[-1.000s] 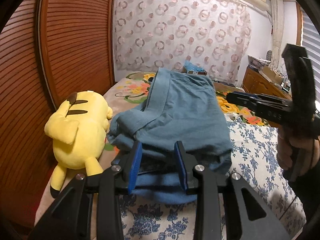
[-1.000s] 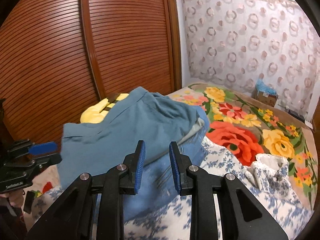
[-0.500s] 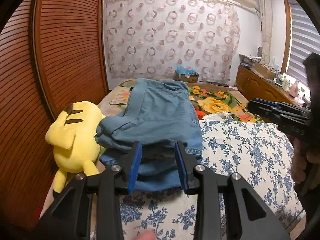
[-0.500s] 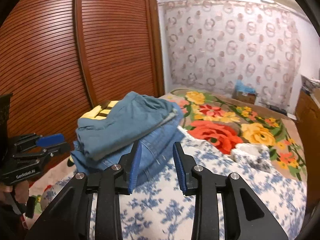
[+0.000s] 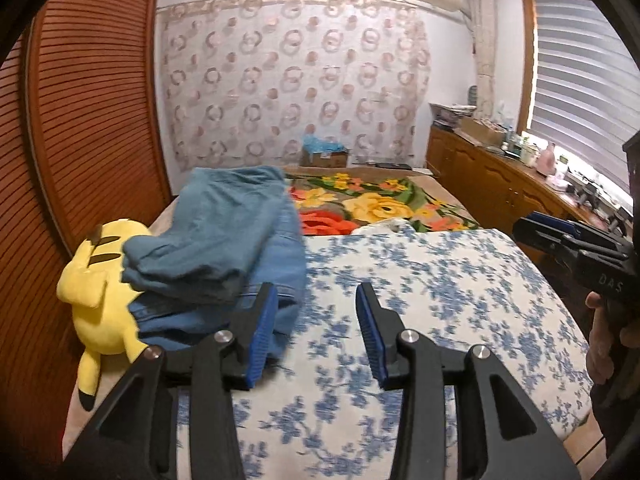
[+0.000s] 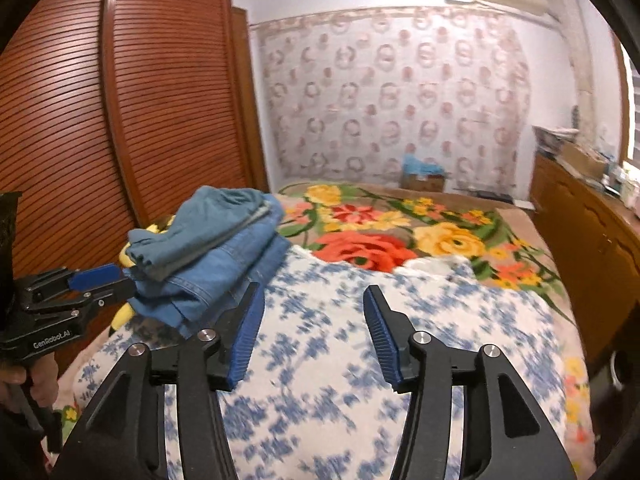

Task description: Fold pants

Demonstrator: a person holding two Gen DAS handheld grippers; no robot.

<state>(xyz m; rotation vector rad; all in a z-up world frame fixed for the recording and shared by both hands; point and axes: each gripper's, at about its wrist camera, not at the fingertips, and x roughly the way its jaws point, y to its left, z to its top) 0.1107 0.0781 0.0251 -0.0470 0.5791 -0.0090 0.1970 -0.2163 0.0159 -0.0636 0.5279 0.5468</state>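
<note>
On the bed, toward ten o'clock in both wrist views, the folded pants (image 5: pixel 224 236) lie in a stack: a teal pair on top of a blue denim pair (image 6: pixel 224 264). The stack rests at the edge of a blue-and-white floral sheet (image 5: pixel 420 280), with a yellow plush toy (image 5: pixel 94 288) touching its nine o'clock side. Beyond the sheet, at twelve o'clock, a blanket with large orange and yellow flowers (image 6: pixel 400 236) covers the bed. The left hand-held gripper (image 5: pixel 316 328) hangs over the sheet with its jaws spread wide and nothing between them, its left finger just beside the denim. The right hand-held gripper (image 6: pixel 314 334) is likewise wide apart and empty above the sheet. A louvered wooden wardrobe (image 6: pixel 120 100) stands at nine o'clock.
</note>
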